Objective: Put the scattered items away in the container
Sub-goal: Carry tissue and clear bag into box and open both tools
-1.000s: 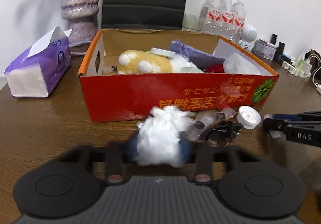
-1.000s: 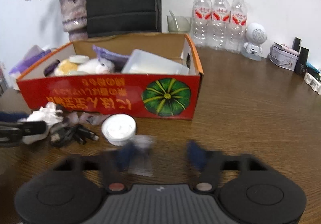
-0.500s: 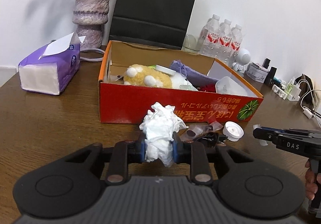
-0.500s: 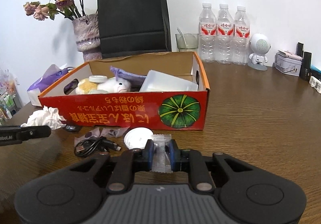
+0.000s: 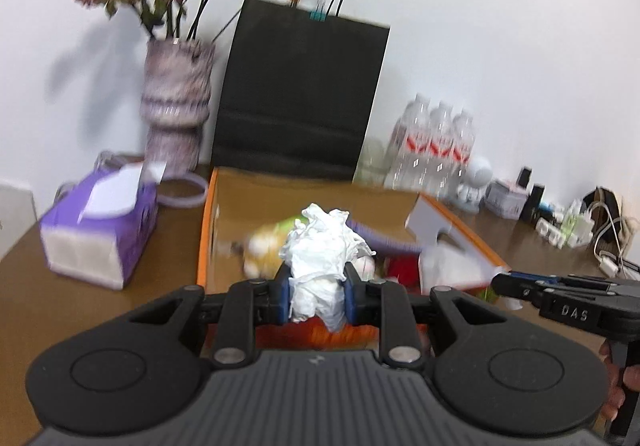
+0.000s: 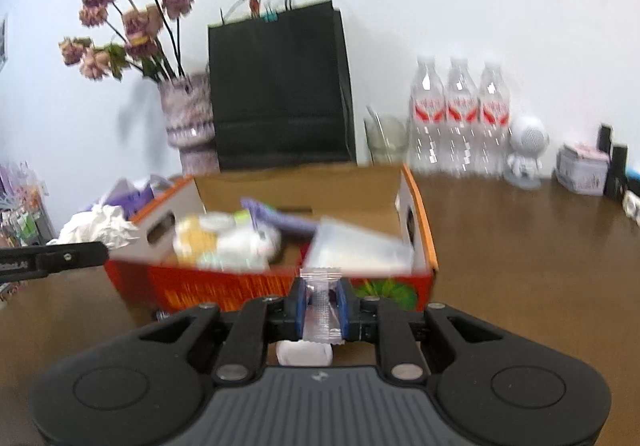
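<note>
Two loads aloft near the orange box [image 5: 206, 230]: left jaws clamping crumpled tissue [image 5: 320, 246], right jaws pinching clear packet [image 6: 321, 306].

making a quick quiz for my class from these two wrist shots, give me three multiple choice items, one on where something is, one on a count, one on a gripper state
1. Where does the black paper bag stand?
A. behind the red cardboard box
B. inside the box
C. flat on the table in front of the box

2. How many water bottles stand by the wall?
A. one
B. three
C. five

3. What is the left gripper doing?
A. open and empty
B. shut on a cable
C. shut on the crumpled white tissue

Answers:
1. A, the bag rises upright past the box's far wall in both views.
2. B, three red-labelled bottles stand side by side.
3. C, the tissue sits pinched between the blue pads, while the right gripper is shut on a clear plastic packet.
</note>
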### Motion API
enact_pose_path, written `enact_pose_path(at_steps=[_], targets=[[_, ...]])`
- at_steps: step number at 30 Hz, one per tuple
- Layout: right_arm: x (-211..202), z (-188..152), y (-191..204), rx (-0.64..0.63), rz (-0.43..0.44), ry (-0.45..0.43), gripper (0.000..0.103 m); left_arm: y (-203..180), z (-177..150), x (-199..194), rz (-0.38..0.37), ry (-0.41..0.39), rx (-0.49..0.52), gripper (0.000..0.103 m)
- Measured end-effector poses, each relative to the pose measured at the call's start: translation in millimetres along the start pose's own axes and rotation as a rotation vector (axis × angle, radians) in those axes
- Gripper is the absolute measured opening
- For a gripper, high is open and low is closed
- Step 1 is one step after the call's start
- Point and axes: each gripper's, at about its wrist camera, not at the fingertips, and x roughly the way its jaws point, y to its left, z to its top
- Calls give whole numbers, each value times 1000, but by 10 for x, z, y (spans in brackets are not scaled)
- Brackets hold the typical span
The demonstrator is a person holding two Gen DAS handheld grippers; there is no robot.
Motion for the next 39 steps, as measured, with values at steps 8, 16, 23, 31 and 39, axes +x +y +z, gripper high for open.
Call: enact_pose_path(at_steps=[8,16,23,31,39], targets=[[382,444,109,18,17,-37,15,-50,318,342,-6,-64,-64,25],[946,643,155,8,35,-2,15,1,352,893,32,23,-45,25],[1324,628,118,-12,48,71,15,91,330,1185,57,66,-29,25],[1385,595,108,-24,31,105,29,33,315,1209,108,82,4,96],[1313,660,-13,5,-53,106,103,-1,383,1116,143,47,18,103]])
